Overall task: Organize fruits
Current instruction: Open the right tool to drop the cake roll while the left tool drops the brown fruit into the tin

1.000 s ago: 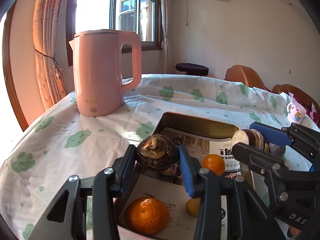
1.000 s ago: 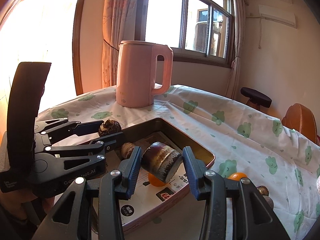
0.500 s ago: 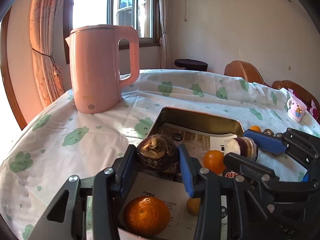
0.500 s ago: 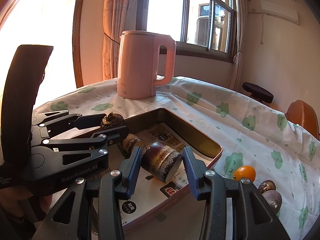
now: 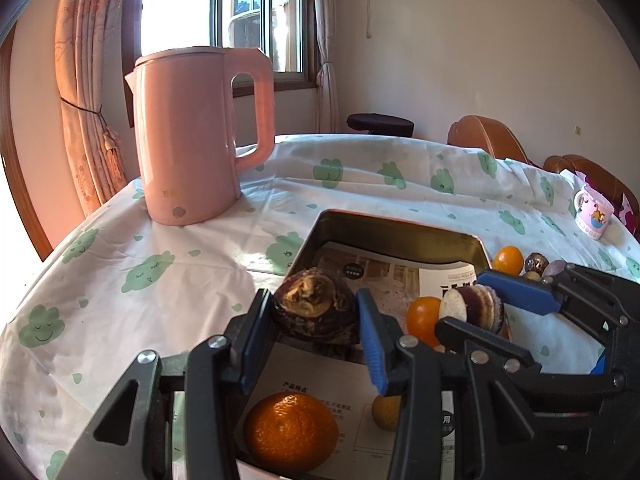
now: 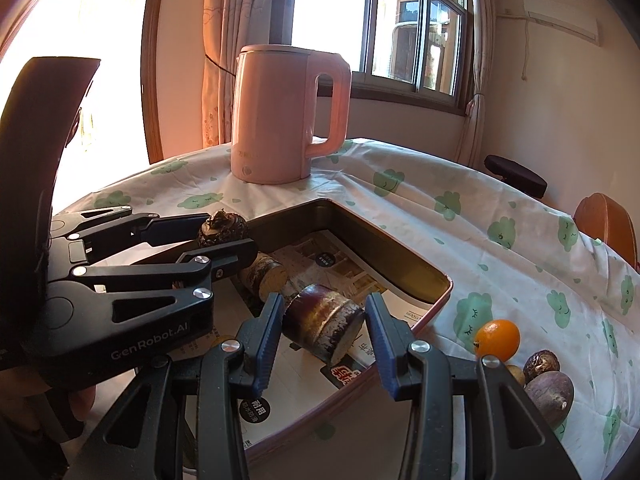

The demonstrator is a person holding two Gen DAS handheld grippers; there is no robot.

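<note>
My left gripper (image 5: 316,340) is shut on a dark brown round fruit (image 5: 314,310) above the near left part of the metal tray (image 5: 400,232); it also shows in the right wrist view (image 6: 222,230). My right gripper (image 6: 324,332) is shut on a purple sugarcane piece (image 6: 324,322) over the tray (image 6: 384,248); in the left wrist view the piece (image 5: 472,310) shows its cut end. In the tray lie a big orange (image 5: 290,436), a small orange (image 5: 422,314), a small yellow fruit (image 5: 386,412) and another cane piece (image 6: 264,276).
A pink kettle (image 5: 192,136) stands behind the tray on the cloud-print tablecloth (image 5: 160,264). Right of the tray lie a small orange (image 6: 496,338), a brown fruit (image 6: 540,364) and a purple fruit (image 6: 550,396). A pink mug (image 5: 592,218) stands far right. Chairs stand beyond the table.
Both grippers have drawn back and risen slightly over the tray, still holding their loads. The right gripper has shifted right; the loose fruits beside the tray have come into view.
</note>
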